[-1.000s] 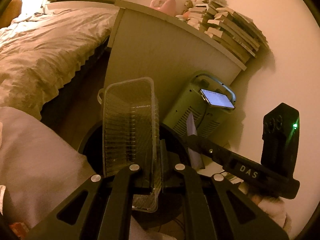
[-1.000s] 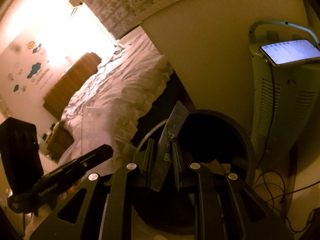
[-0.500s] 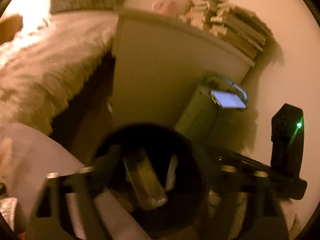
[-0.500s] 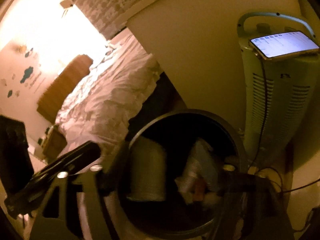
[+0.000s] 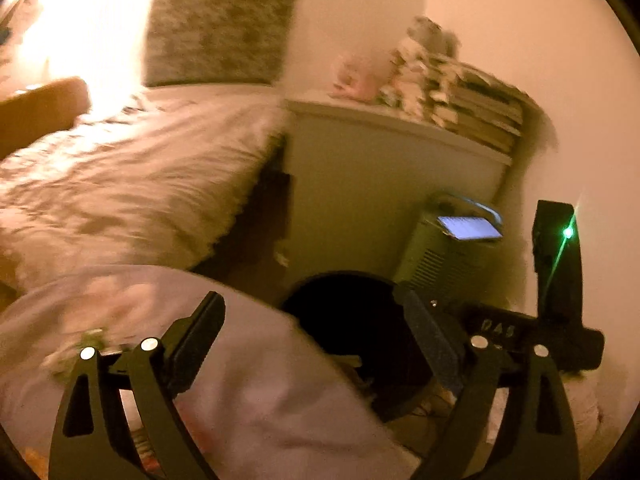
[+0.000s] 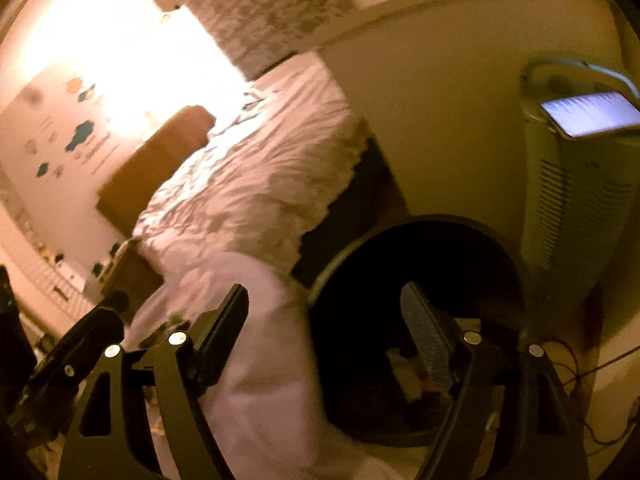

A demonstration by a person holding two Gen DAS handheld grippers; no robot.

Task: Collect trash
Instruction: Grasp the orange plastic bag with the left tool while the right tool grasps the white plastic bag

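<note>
The round black trash bin (image 5: 340,276) stands on the floor below both grippers. My left gripper (image 5: 308,304) hangs above the bin's near-left edge; its jaws are opening wide, with nothing between them. My right gripper (image 6: 324,300) is over the bin (image 6: 440,222); its jaws are also opening and hold nothing. Pale scraps of trash (image 6: 402,372) lie inside the bin. The right gripper's body (image 5: 556,280), with a green light, shows at the right of the left wrist view. The left gripper's body (image 6: 76,344) shows at the lower left of the right wrist view.
A pink cover (image 5: 248,380) bulges against the bin's left side. Behind it is a bed (image 5: 132,168) and a pale cabinet (image 5: 372,184) topped with stacked books (image 5: 476,112). A green heater (image 6: 580,208) carrying a lit phone (image 6: 592,114) stands right of the bin. Cables (image 6: 576,368) lie on the floor.
The left gripper let go of the clear plastic tray and the right gripper let go of the dark wrapper, both over the bin. Both jaws spread wide, and both grippers rose and drew back.
</note>
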